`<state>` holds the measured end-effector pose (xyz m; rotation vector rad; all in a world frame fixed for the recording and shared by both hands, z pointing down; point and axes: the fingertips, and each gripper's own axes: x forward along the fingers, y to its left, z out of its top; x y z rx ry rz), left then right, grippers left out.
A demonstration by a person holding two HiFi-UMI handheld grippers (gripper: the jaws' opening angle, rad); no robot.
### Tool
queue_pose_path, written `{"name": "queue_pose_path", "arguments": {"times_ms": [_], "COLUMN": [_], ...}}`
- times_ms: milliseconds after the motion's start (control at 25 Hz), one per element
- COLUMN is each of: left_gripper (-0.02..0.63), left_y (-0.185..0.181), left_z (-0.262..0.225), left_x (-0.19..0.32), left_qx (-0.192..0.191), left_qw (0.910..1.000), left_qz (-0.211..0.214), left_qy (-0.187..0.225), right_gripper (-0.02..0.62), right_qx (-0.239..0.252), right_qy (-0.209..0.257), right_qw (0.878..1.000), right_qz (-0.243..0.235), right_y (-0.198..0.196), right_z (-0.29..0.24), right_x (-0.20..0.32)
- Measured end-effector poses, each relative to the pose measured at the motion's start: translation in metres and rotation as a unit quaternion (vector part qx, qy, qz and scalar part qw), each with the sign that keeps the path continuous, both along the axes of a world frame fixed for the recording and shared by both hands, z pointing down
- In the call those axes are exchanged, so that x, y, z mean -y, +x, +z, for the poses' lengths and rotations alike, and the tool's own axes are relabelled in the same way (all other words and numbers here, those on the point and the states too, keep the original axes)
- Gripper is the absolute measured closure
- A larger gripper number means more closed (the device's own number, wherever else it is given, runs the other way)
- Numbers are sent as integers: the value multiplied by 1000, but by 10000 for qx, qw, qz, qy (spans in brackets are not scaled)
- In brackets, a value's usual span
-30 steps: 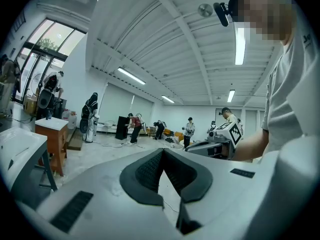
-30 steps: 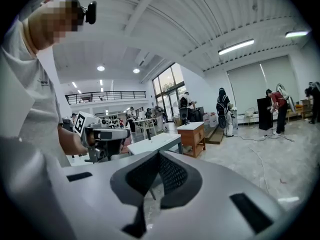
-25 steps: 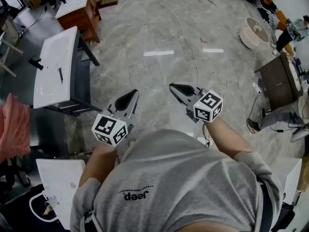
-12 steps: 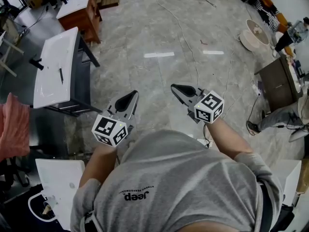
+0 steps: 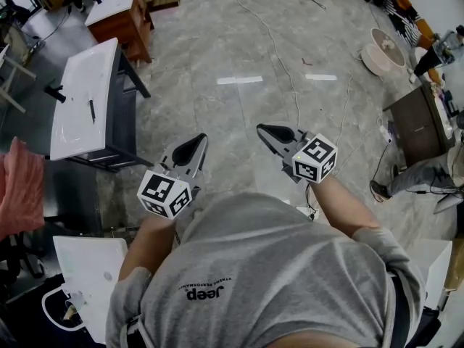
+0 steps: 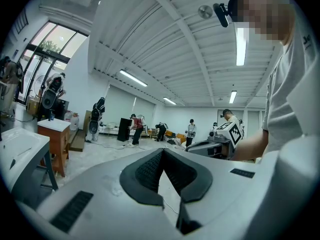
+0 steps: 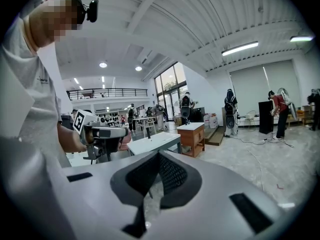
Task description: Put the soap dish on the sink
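Observation:
Both grippers hang in front of the person's chest, over bare floor, with nothing in them. My left gripper [image 5: 194, 147] is shut, its dark pads meeting at the tip [image 6: 163, 151]. My right gripper [image 5: 268, 132] also has its jaws together [image 7: 159, 155]. A long white sink [image 5: 83, 100] on a dark stand is ahead to the left, well beyond the left gripper; it also shows in the right gripper view [image 7: 155, 141]. I cannot make out a soap dish in any view.
A second white sink top lies on a wooden cabinet [image 5: 116, 13] further back. Another white basin [image 5: 90, 270] is by the person's left hip. A pink cloth [image 5: 20, 194] hangs at the left edge. Cables [image 5: 290, 71] cross the floor; a dark cabinet [image 5: 417, 122] is right.

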<state>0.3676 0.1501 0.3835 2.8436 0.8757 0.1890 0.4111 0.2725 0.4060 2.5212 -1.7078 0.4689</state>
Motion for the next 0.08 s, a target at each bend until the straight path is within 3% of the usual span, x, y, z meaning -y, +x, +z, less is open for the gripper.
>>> {"name": "queue_pose_path", "arguments": {"times_ms": [80], "left_gripper": [592], "left_y": [0], "left_z": [0], "left_x": [-1], "left_qx": [1], "left_qw": [10000], "left_qz": [1], "left_qy": [-1], "right_gripper": [540], "right_qx": [-9], "right_qy": [-1], "right_qw": [10000], "right_qz": [-22], "right_y": [-1], "right_z": [-1], "right_x": [1]}}
